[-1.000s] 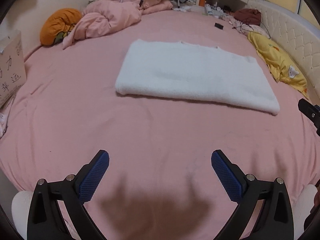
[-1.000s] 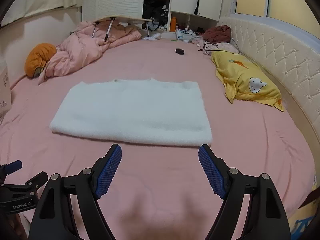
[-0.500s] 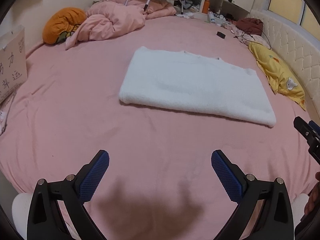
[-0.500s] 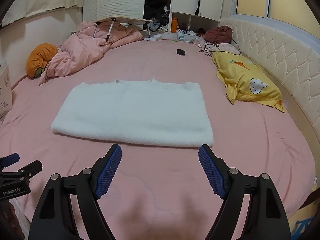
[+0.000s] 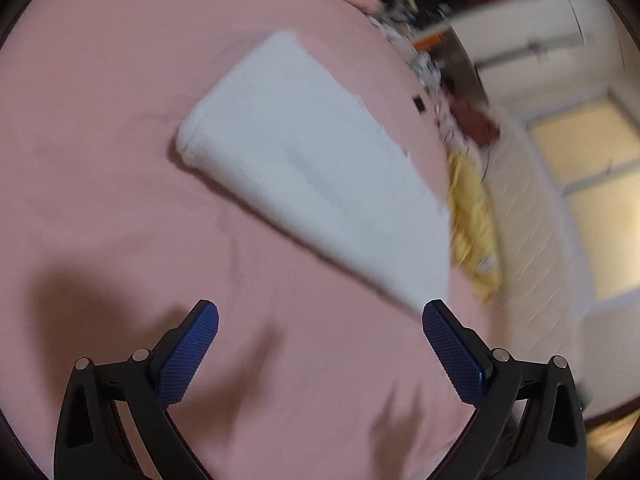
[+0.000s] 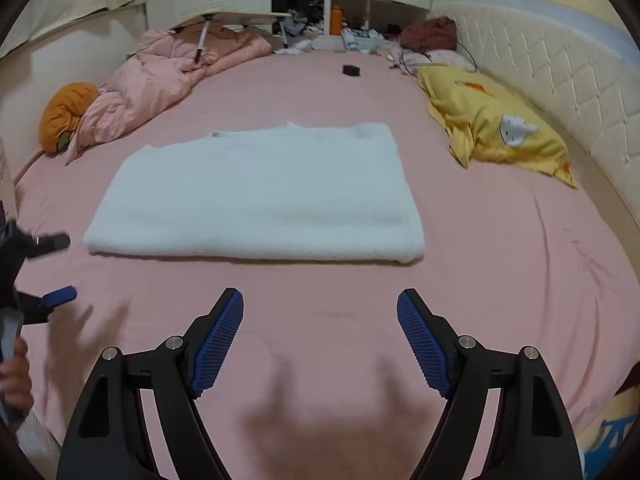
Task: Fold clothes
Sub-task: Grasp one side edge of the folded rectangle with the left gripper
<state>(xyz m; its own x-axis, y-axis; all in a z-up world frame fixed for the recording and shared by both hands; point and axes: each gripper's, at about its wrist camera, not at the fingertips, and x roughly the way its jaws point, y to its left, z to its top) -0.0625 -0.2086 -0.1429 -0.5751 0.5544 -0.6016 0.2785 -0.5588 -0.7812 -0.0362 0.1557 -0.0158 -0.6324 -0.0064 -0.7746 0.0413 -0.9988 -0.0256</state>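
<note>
The folded white garment [image 6: 256, 196] lies on the pink bed sheet [image 6: 500, 280] ahead of my right gripper [image 6: 320, 336], long axis crosswise to my fingers, its near folded edge just beyond my tips. My left gripper [image 5: 320, 354] sits nearer the garment's left end. Both pairs of jaws stand wide apart and hold nothing.

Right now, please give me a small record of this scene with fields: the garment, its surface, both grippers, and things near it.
garment: white garment, folded flat, lying free
surface: pink bed sheet
left gripper: open, holds nothing, short of the garment
right gripper: open, holds nothing, short of the near edge
nearby: yellow pillow right, pink blanket far left
</note>
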